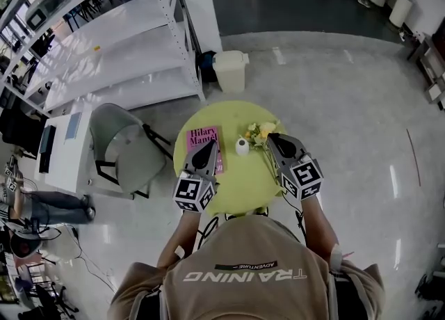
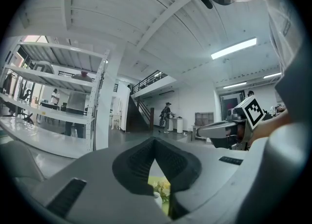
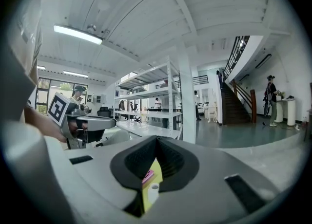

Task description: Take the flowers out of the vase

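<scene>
**While both jaws are clenched, the little vase is the one to watch**

Though we can't settle it from the head view, the yellow-and-cream flowers [image 1: 259,132] sit right against the small white vase [image 1: 242,147]. They are either leaning out of its mouth or lying beside it, and in the right gripper view that mouth looks bare.

The right gripper [image 3: 156,140] is clenched on nothing, its tip just beside the blooms. The left gripper [image 2: 155,142] is likewise clenched and empty, overlapping the book [image 1: 203,136].

Risks, as we judge them:
- The vase looks light and narrow-based, so a nudge from either tip could topple it or skate it across the smooth table [image 1: 240,181].
- Thin stems and soft petals could snap or crush under hard pads.
- A snagged stem could drag the vase along.

Textures now: a glossy, rounded vase that looks ceramic; ruffled blooms; a matte, round, lime-yellow tabletop; a flat pink paperback; ribbed dark pads on both grippers.
</scene>
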### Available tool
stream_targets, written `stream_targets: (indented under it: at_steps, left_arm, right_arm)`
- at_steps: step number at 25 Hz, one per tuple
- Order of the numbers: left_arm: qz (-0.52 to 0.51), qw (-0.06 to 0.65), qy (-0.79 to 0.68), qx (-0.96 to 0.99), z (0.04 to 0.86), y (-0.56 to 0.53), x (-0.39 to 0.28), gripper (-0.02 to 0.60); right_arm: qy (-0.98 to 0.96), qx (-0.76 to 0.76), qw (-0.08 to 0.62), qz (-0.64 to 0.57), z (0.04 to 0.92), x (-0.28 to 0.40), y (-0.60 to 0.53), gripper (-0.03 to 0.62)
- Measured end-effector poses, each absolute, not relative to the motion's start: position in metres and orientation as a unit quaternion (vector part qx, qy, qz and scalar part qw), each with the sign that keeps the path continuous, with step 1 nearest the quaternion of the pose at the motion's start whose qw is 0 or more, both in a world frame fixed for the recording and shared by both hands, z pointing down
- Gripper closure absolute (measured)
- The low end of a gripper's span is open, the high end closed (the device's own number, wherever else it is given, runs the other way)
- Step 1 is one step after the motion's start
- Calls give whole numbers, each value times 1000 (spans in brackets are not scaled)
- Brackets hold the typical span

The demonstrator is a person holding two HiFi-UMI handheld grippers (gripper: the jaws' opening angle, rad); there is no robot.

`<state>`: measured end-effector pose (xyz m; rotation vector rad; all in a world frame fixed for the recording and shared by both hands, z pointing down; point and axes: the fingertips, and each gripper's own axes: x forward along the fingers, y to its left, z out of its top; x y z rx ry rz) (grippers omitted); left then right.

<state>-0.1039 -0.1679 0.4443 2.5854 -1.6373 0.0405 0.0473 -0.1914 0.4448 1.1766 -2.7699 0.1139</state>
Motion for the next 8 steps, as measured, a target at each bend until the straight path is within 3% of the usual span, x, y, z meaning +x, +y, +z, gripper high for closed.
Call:
stream_targets:
  at_steps: [8]
  left_arm:
    - [18, 37, -535, 844, 438, -177, -105, 580]
  right_arm:
    - [-919, 387, 64, 38, 441, 46, -202, 592]
